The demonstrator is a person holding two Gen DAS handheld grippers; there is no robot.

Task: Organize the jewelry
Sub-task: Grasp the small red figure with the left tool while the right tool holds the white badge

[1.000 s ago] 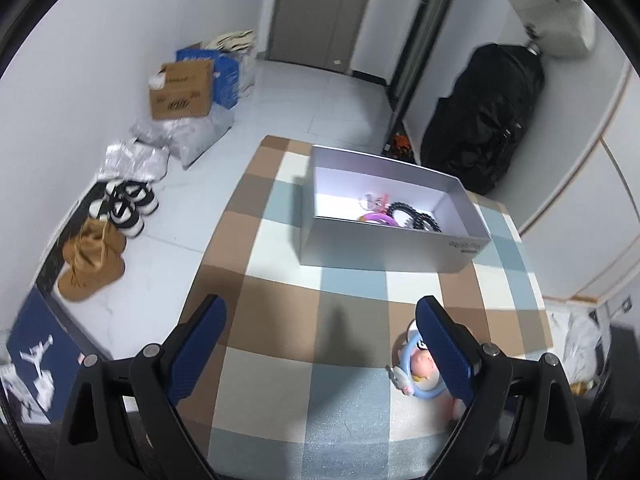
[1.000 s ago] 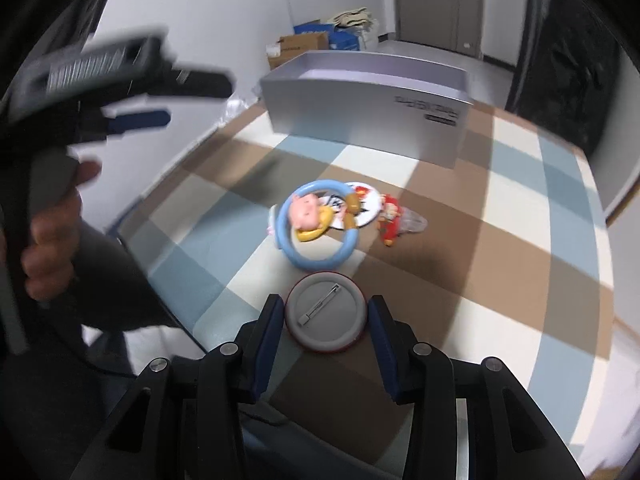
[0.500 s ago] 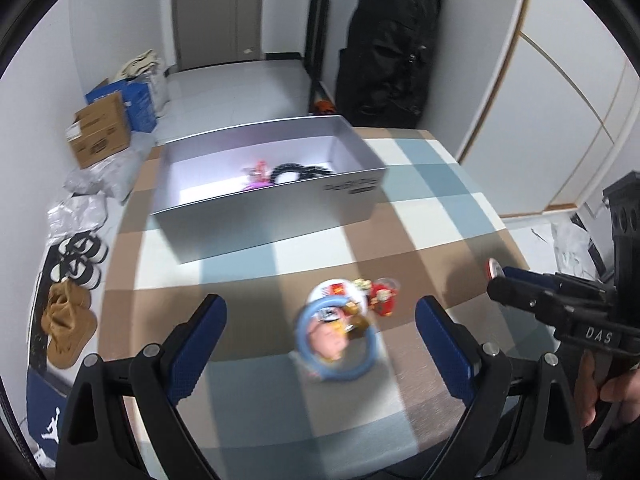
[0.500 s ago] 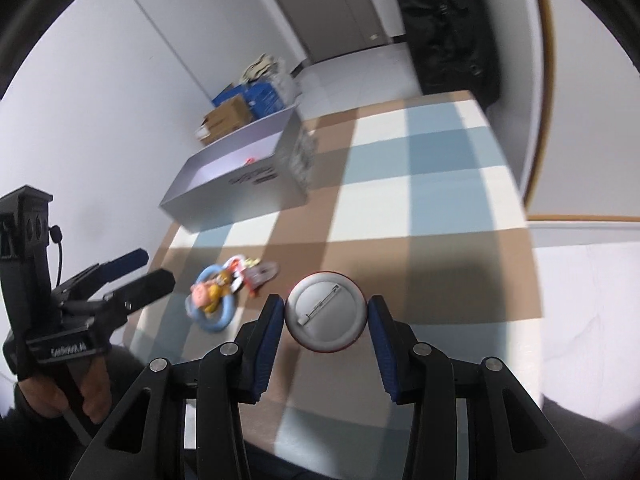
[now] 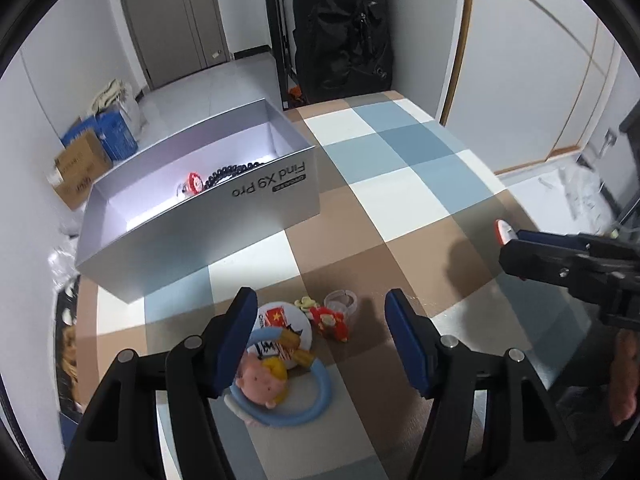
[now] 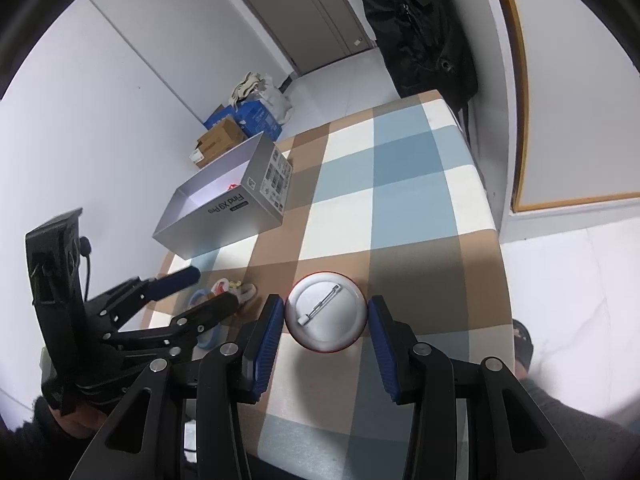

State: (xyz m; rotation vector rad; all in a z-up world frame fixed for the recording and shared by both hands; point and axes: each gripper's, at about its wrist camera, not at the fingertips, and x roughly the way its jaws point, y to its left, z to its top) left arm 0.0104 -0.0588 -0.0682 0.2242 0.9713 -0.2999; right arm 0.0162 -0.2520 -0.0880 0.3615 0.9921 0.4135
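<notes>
My right gripper (image 6: 326,320) is shut on a round pin badge (image 6: 326,314), white back and pin facing me, red rim, held above the checked table; the badge edge shows in the left wrist view (image 5: 505,232). My left gripper (image 5: 320,332) is open above a pile: a blue ring with a doll head (image 5: 280,388), a white badge with a red flag (image 5: 284,320), a red figure charm (image 5: 330,322) and a clear ring (image 5: 340,300). The open silver box (image 5: 276,200) holds black beads (image 5: 230,170) and a red charm (image 5: 194,181).
The table has a brown, blue and white checked cloth (image 5: 400,184). A black bag (image 5: 340,20) leans at the far wall. Cardboard and blue boxes (image 5: 92,148) sit on the floor to the left. The table's right edge (image 6: 496,220) drops to the floor.
My left gripper has swung right and come down over the pile of trinkets. My right gripper has carried the badge up and away to the right side of the table.
</notes>
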